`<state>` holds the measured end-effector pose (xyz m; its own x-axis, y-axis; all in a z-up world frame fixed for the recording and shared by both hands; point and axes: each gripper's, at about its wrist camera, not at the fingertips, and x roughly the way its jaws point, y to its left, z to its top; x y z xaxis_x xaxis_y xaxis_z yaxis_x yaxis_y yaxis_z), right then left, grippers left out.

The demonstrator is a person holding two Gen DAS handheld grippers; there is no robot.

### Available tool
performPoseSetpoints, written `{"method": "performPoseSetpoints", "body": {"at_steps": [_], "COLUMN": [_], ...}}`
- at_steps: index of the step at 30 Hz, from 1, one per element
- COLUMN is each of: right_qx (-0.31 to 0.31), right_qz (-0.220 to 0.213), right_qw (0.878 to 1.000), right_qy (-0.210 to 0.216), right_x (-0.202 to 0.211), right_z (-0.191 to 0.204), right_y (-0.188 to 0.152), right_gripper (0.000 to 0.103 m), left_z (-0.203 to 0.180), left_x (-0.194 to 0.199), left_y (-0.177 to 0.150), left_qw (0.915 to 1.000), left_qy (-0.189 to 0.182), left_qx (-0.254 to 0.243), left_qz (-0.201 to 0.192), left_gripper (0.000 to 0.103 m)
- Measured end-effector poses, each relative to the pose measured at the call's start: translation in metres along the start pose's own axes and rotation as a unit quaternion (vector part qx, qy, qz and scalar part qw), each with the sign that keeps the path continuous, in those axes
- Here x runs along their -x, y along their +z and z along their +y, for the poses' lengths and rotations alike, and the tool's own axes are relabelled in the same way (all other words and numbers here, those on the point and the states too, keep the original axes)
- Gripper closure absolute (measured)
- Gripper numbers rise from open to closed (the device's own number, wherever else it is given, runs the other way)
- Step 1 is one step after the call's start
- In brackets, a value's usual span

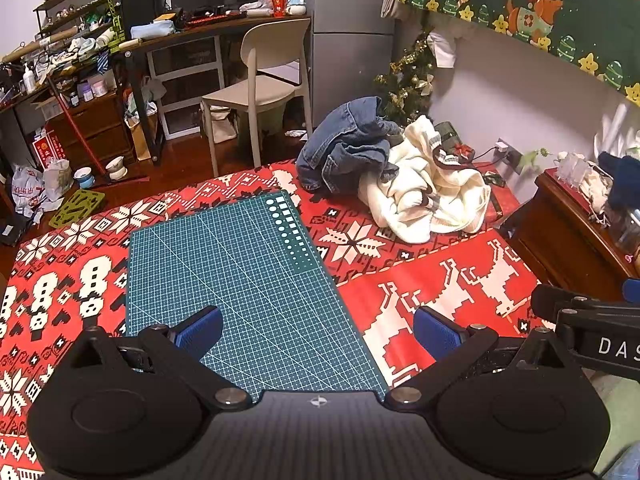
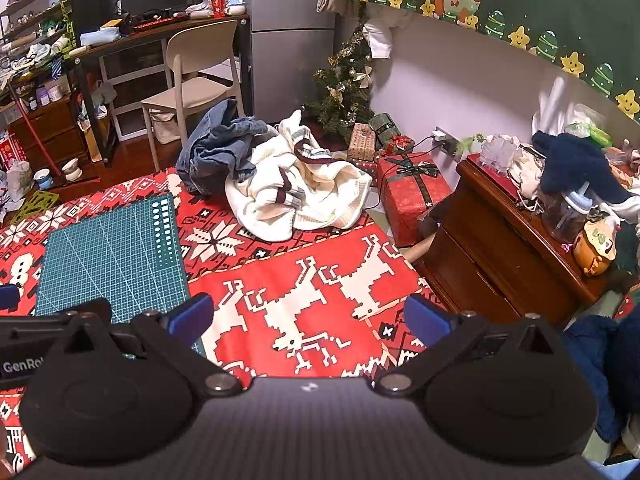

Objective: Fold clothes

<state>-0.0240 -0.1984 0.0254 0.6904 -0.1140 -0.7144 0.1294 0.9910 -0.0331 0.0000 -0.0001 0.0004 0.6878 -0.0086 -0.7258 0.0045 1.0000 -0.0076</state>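
A crumpled cream sweater (image 1: 424, 196) (image 2: 304, 196) with dark trim lies at the far end of the red patterned tablecloth (image 1: 440, 280) (image 2: 288, 280). Crumpled blue jeans (image 1: 348, 148) (image 2: 216, 144) are heaped against its left side. A green cutting mat (image 1: 232, 264) (image 2: 112, 252) lies flat on the cloth. My left gripper (image 1: 318, 330) hovers open over the mat's near end, nothing between its blue pads. Over the reindeer pattern, well short of the clothes, my right gripper (image 2: 308, 318) also stands open and empty. Part of the right gripper's body (image 1: 592, 328) shows at the left view's right edge.
A dark wooden cabinet (image 2: 500, 240) crowded with items stands right of the table. Wrapped gift boxes (image 2: 412, 188) and a small Christmas tree (image 2: 344, 92) sit behind the clothes. A beige chair (image 2: 192, 80), a cluttered desk (image 1: 216, 28) and shelves are at the back left.
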Motion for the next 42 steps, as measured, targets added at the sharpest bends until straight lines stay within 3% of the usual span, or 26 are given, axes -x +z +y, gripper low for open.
{"method": "performPoseSetpoints", "body": {"at_steps": [42], "right_qx": [-0.004], "right_qz": [-0.008], "right_qw": [1.0], "right_qy": [0.003], "right_x": [0.002], "right_z": [-0.0031], "right_y": [0.0], "right_gripper": [0.001], "left_z": [-0.0027], "left_x": [0.0055], "left_y": [0.0028], "left_qw": [0.9998], "left_qy": [0.002], "left_qx": [-0.012], "left_qz": [-0.014], "left_gripper": [0.001]}}
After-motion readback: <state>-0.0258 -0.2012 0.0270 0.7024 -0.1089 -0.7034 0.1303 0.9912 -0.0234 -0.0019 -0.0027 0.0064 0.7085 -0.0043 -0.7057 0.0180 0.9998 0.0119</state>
